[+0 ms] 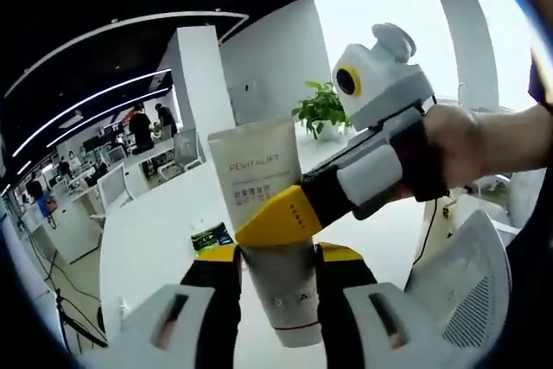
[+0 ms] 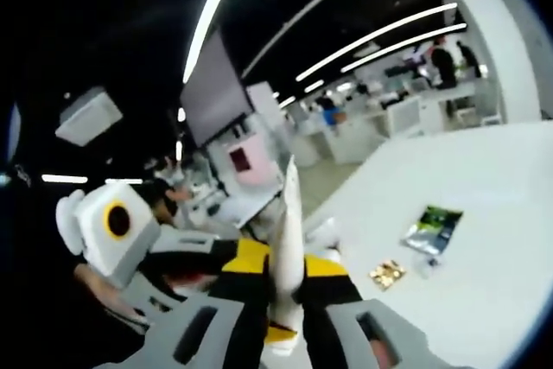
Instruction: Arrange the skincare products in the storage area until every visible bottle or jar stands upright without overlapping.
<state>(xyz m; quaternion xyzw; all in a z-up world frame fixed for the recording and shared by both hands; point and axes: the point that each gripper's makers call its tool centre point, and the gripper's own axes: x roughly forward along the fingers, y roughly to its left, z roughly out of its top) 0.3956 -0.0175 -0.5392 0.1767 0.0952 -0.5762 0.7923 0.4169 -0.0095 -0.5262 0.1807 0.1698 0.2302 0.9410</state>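
In the left gripper view our left gripper has its fingers clenched on the tube, its long axis running up from them while the right gripper pinches its middle from the right, and the right gripper view shows it edge-on above the white worktop, between our right fingers.

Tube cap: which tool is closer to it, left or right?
Left. The left tool grips the tube right beside the cap; the right tool clamps it further up, near the middle.
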